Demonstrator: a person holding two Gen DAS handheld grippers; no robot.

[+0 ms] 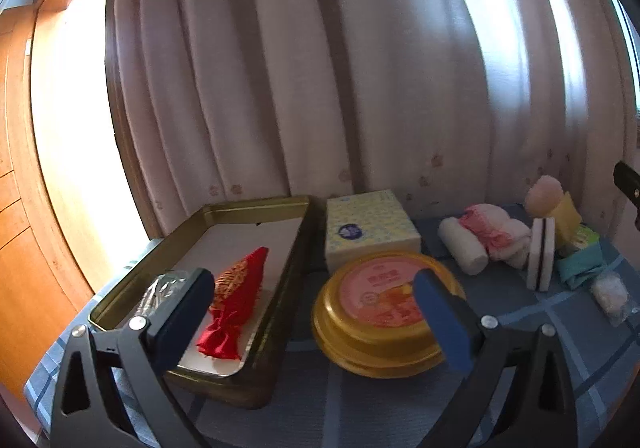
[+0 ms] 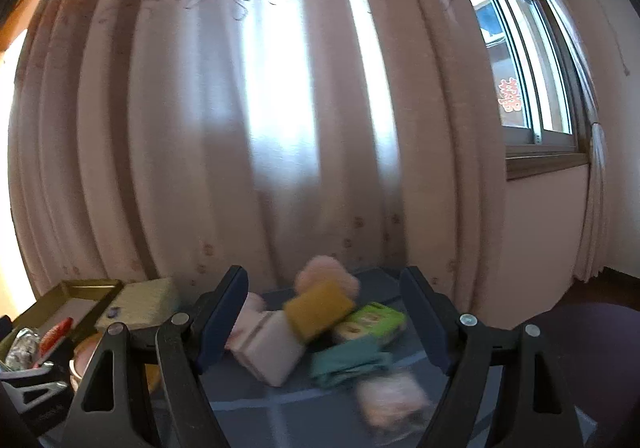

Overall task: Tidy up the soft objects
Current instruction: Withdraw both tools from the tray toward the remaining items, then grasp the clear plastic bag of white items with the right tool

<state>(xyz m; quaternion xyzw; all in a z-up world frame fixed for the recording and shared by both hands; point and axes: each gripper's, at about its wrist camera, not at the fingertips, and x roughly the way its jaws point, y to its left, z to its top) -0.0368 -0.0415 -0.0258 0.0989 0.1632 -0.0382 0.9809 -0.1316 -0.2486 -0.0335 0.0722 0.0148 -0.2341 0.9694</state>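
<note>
Both sets of fingers are wide open and hold nothing. On the left gripper (image 1: pixel 316 312), one blue pad sits over the gold tin box (image 1: pixel 200 236) and the other over the round gold lid (image 1: pixel 372 312). A red cloth pouch (image 1: pixel 234 304) already lies in the tin box, next to a shiny crinkly thing (image 1: pixel 162 288) I cannot name. So the box looks like the place where soft things go.

A yellow tissue pack (image 1: pixel 370 228) stands just behind the round lid.

The right gripper (image 2: pixel 324 318) hangs above the heap of soft things on the blue checked cloth (image 2: pixel 256 412). I think it is picking which one to take. This view is blurry. Between its fingers lie a yellow sponge (image 2: pixel 318 308), a fuzzy pink puff (image 2: pixel 326 276), a green packet (image 2: pixel 374 322), a teal cloth (image 2: pixel 348 364) and a white sponge block (image 2: pixel 272 352). A pale bagged thing (image 2: pixel 390 398) lies closest.

In the left view, a white roll (image 1: pixel 462 246) and a pink cloth (image 1: pixel 492 230) also wait in that heap, well apart from the box
</note>
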